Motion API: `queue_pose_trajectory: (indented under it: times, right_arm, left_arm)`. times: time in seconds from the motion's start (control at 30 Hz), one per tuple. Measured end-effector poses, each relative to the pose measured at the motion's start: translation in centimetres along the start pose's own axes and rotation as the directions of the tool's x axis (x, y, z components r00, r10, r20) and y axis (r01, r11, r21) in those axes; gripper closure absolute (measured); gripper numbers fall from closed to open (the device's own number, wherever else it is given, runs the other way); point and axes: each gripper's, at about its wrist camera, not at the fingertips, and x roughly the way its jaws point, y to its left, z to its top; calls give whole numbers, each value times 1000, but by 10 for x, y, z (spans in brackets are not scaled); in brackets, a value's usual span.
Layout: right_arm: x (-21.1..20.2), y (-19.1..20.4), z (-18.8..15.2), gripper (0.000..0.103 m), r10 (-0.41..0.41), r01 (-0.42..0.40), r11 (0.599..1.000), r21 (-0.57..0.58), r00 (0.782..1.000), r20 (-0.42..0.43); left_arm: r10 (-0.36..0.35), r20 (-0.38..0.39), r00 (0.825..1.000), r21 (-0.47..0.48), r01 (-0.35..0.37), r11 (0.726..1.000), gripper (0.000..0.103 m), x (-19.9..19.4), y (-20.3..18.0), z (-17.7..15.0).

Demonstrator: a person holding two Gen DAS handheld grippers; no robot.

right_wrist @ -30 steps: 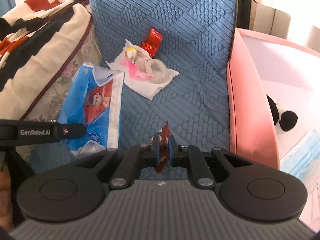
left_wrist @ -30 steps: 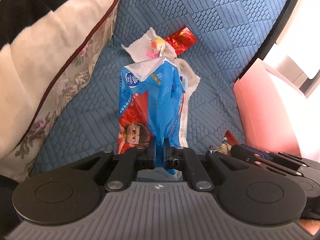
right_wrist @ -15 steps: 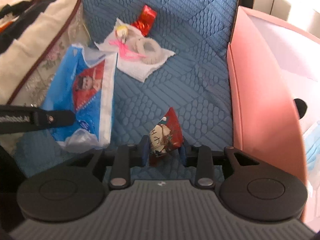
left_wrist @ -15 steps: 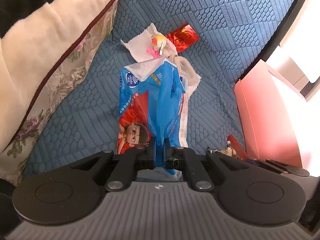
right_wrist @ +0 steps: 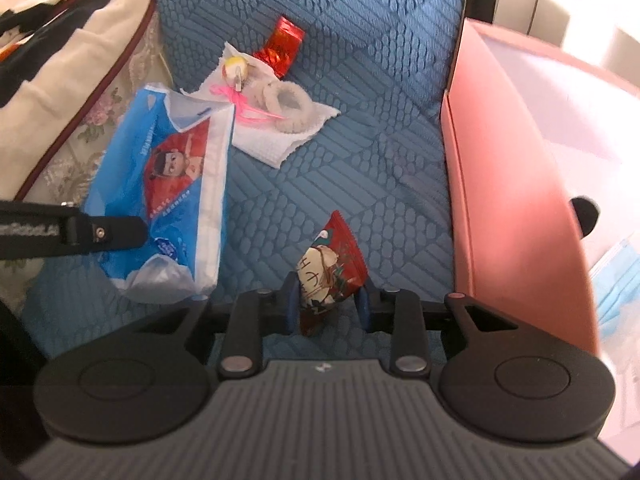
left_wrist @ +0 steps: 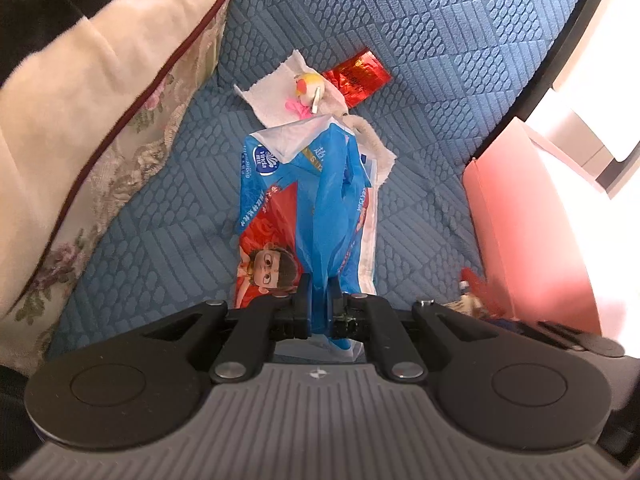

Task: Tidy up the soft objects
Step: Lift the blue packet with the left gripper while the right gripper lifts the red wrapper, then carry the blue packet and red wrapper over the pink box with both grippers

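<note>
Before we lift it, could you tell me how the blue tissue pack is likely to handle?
Probably floppy: the left hand-held gripper pinches only a bunched fold of the tissue pack. It likely sags, seems light, and its glossy film may slip.

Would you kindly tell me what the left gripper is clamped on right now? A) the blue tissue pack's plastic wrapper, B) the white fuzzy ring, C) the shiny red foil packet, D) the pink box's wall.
A: in the left wrist view the left gripper is shut on a bunched fold of the blue tissue pack, which lies on the blue quilted cover.
</note>
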Motion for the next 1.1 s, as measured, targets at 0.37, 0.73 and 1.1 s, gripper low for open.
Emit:
queue_pose_trajectory:
  times: [0.37,0.73,1.1]
  right_arm:
    - [-50,-6,4,71,7,-6,1000,-22,997,80]
    - [-104,-25,15,71,21,-21,1000,-2,989,146]
    - [-151,-49,36,71,-3,3,1000,2,977,214]
  left_arm:
    - [-49,30,998,57,47,997,95,-33,-9,-3]
    - [-96,58,994,46,94,995,95,-67,-31,7]
    - [-153,78,985,58,148,987,95,-97,-66,23]
